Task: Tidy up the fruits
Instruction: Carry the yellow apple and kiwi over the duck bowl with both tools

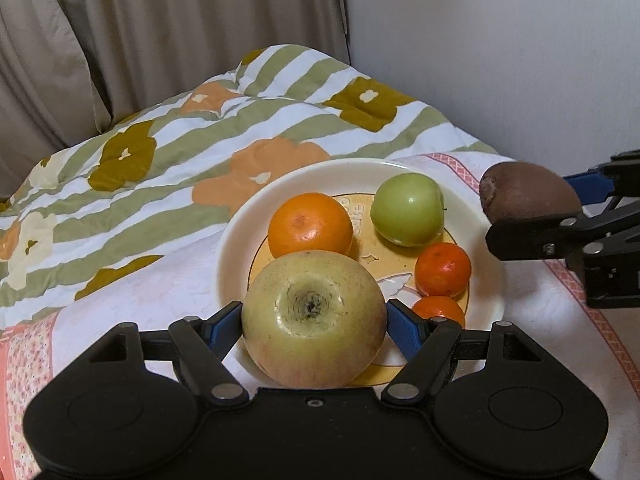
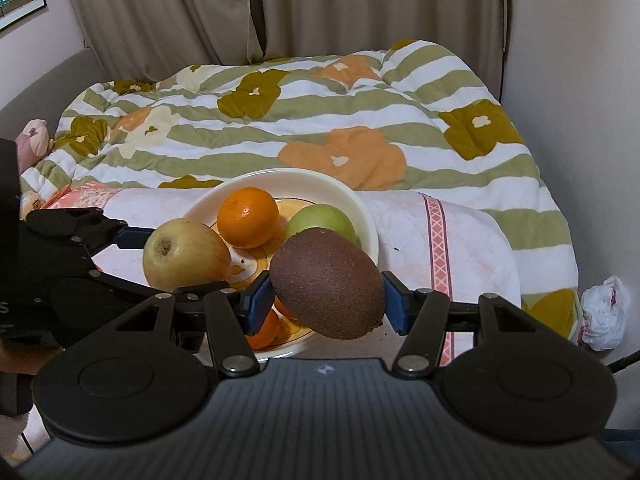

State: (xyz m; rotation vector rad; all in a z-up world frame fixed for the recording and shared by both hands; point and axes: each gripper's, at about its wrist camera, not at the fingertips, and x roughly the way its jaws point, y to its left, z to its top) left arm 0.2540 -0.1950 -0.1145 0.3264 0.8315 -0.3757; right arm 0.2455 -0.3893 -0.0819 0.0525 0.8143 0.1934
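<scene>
Your left gripper (image 1: 314,326) clamps the yellow apple (image 1: 314,318) over the plate (image 1: 240,236) while your right gripper (image 2: 328,300) pinches the kiwi (image 2: 328,282) beside its rim (likely both are bound for the plate).

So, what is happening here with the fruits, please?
A person holds a gripper in each hand. The left gripper clamps a yellowish apple above the near edge of the plate. The right gripper clamps a kiwi beside the plate. An orange, a green apple and two mandarins already lie on it.
</scene>
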